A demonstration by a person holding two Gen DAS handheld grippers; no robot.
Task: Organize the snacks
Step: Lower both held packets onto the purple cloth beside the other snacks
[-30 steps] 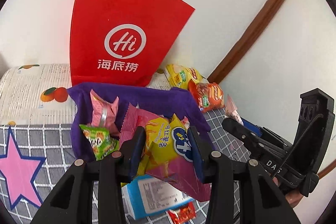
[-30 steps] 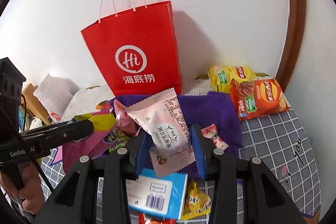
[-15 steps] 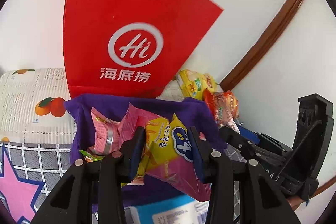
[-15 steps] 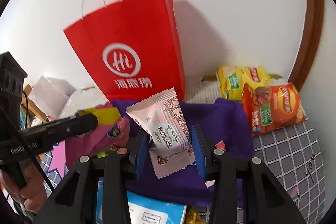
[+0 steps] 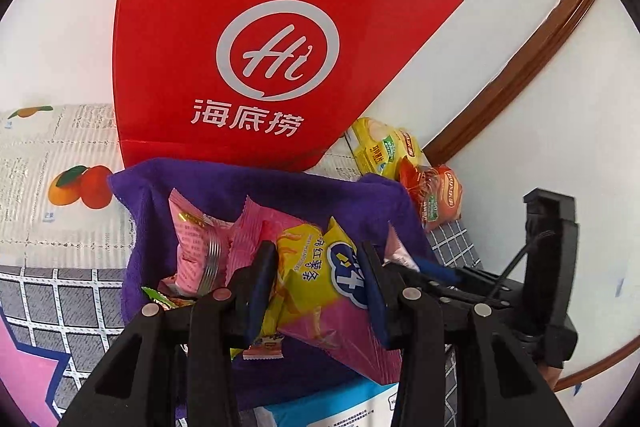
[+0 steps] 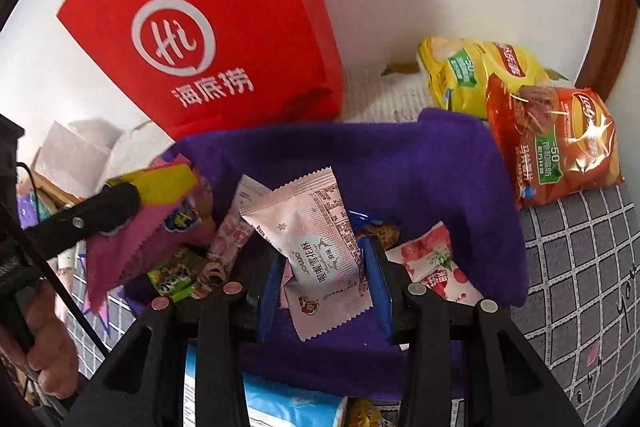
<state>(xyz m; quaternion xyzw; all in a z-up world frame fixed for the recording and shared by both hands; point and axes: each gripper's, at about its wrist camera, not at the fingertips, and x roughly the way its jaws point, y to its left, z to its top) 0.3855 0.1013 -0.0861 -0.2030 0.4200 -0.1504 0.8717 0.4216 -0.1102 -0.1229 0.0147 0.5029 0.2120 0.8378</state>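
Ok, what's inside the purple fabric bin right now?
Purple fabric bin holds a strawberry packet, a green packet and other small packets; the held snacks cover the rest.

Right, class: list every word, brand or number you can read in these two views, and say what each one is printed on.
"Hi" and "海底捞": red paper carrier bag.
"Lay's" and "-50%": orange crisp packet.
"红薯条": yellow and pink snack packet, held in the left gripper.
"雪花酥": pale pink sachet, held in the right gripper.
Fine print on the sachets and the blue box: too small to read.
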